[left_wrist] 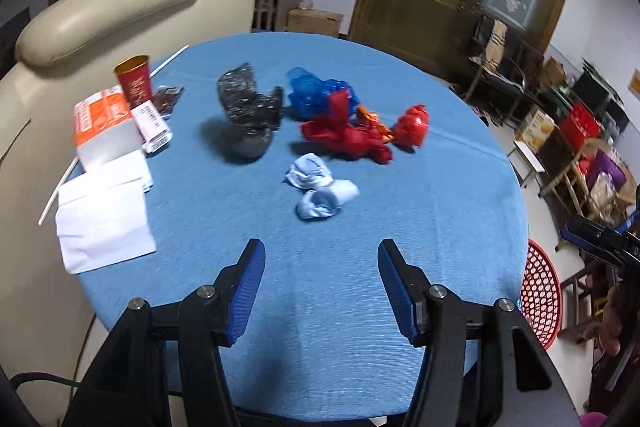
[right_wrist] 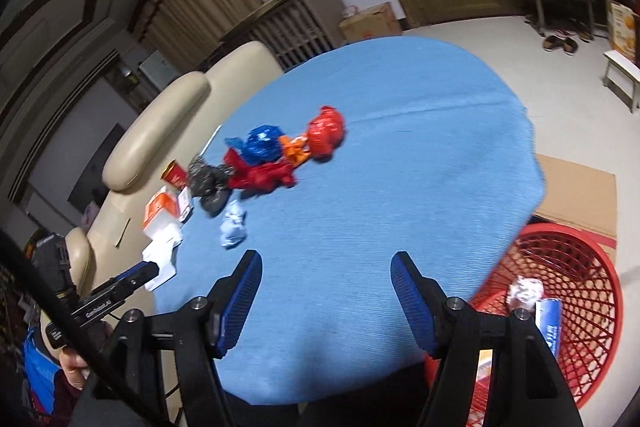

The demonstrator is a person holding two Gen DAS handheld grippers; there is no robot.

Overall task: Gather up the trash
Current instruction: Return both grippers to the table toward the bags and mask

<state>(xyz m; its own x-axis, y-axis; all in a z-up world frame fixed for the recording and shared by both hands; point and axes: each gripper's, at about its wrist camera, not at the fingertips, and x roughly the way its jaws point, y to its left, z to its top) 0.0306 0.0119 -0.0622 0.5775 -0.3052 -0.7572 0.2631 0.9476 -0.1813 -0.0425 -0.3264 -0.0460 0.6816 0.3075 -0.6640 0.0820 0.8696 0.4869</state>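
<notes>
Trash lies on a round blue table [left_wrist: 340, 307]: a light blue crumpled wad [left_wrist: 320, 189], a black bag [left_wrist: 248, 111], a blue bag [left_wrist: 316, 97], red bags [left_wrist: 348, 137] and a red ball-shaped wrapper [left_wrist: 412, 127]. My left gripper [left_wrist: 320, 259] is open and empty above the near part of the table, short of the light blue wad. My right gripper [right_wrist: 326, 267] is open and empty above the table [right_wrist: 380, 167]; the same pile [right_wrist: 280, 155] and the wad [right_wrist: 234, 227] lie ahead to its left. A red mesh basket [right_wrist: 568, 291] holds some trash.
A red cup [left_wrist: 134, 81], an orange-and-white box [left_wrist: 104, 127], white paper [left_wrist: 102, 223] and a straw [left_wrist: 60, 187] sit at the table's left. A cream armchair [left_wrist: 100, 15] stands behind. The basket [left_wrist: 538, 291] is on the floor at right, on cardboard [right_wrist: 576, 199].
</notes>
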